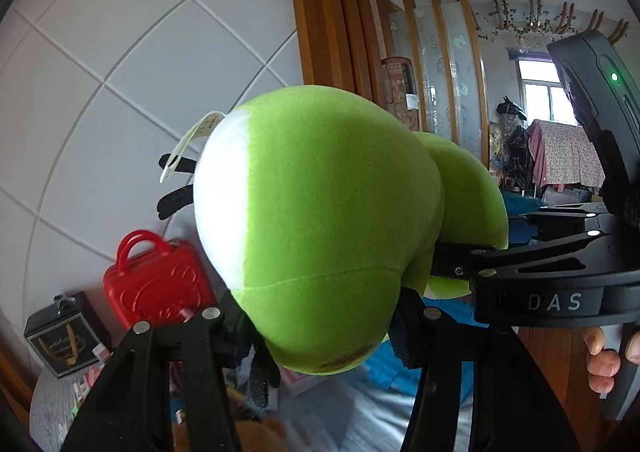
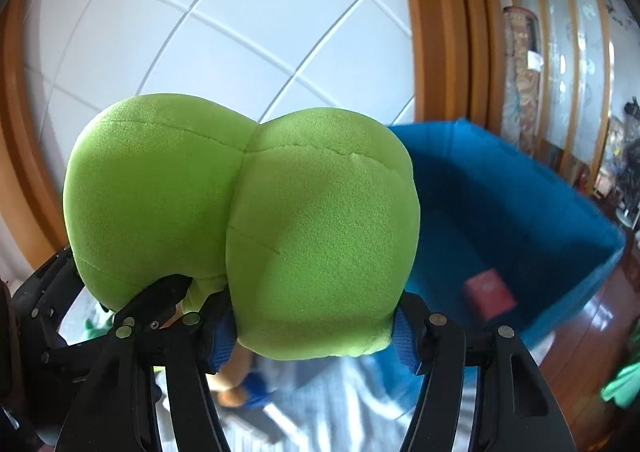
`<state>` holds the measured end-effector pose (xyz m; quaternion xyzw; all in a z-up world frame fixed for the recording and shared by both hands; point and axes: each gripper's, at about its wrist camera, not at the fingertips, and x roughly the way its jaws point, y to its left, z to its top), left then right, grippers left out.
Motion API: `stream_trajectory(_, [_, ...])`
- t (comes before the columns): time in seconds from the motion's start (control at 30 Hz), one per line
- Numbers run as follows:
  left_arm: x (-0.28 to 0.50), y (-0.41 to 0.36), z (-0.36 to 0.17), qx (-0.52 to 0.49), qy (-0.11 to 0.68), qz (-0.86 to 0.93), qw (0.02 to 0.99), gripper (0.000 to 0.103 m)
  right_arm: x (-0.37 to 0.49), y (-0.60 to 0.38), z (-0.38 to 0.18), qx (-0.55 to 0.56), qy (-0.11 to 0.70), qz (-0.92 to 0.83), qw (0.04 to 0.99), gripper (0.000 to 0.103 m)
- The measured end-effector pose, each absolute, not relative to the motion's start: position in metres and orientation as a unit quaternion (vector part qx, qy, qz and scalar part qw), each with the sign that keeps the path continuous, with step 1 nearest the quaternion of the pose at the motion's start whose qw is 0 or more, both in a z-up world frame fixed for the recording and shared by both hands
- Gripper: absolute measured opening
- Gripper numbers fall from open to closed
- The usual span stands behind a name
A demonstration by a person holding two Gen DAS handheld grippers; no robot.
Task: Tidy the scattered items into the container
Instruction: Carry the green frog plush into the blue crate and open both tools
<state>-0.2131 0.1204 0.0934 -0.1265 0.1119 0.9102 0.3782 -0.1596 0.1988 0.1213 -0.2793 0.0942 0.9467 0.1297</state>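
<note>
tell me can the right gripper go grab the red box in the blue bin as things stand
Probably not yet: the right gripper is already shut on the green plush toy, which fills its jaws. The red box lies uncovered inside the blue bin, so access opens once the toy is released.

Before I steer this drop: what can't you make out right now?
- Bin floor, right wrist view: mostly behind the plush; the red item inside is blurred.
- Plush's face, both views: turned away.
- Left wrist view: the plush hides the bin.
- Clutter below, both views: blurred.
</note>
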Motion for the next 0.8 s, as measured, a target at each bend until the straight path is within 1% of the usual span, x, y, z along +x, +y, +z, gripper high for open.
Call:
stream_trajectory(0.1, [-0.226, 0.198, 0.11, -0.137, 0.104, 0.902, 0.396, 0.053, -0.166, 0.271, 0.142, -0.274, 0.091, 0.947, 0.145, 0.063])
stream_trajectory(0.2, [-0.245, 0.279, 0.116, -0.17, 0.108, 0.89, 0.409, 0.054, -0.17, 0.347, 0.155, -0.292, 0.095, 0.938, 0.161, 0.063])
stream_trajectory(0.3, [-0.272, 0.356, 0.108, -0.232, 0.127, 0.872, 0.413, 0.055, -0.18, 0.422, 0.15, -0.33, 0.115, 0.921, 0.17, 0.063])
stream_trajectory(0.43, [-0.308, 0.432, 0.078, -0.344, 0.155, 0.834, 0.403, 0.055, -0.203, 0.504, 0.121, -0.398, 0.147, 0.89, 0.167, 0.063])
stream_trajectory(0.5, [-0.326, 0.458, 0.058, -0.401, 0.16, 0.812, 0.393, 0.055, -0.216, 0.528, 0.101, -0.432, 0.151, 0.874, 0.163, 0.063])
stream_trajectory(0.57, [-0.338, 0.474, 0.041, -0.435, 0.168, 0.799, 0.379, 0.055, -0.222, 0.54, 0.079, -0.465, 0.156, 0.857, 0.155, 0.063])
stream_trajectory(0.7, [-0.353, 0.488, 0.017, -0.485, 0.179, 0.781, 0.351, 0.056, -0.243, 0.558, 0.044, -0.508, 0.158, 0.837, 0.131, 0.064])
stream_trajectory(0.8, [-0.355, 0.488, 0.0, -0.522, 0.178, 0.763, 0.338, 0.057, -0.246, 0.55, 0.03, -0.531, 0.139, 0.827, 0.12, 0.066])
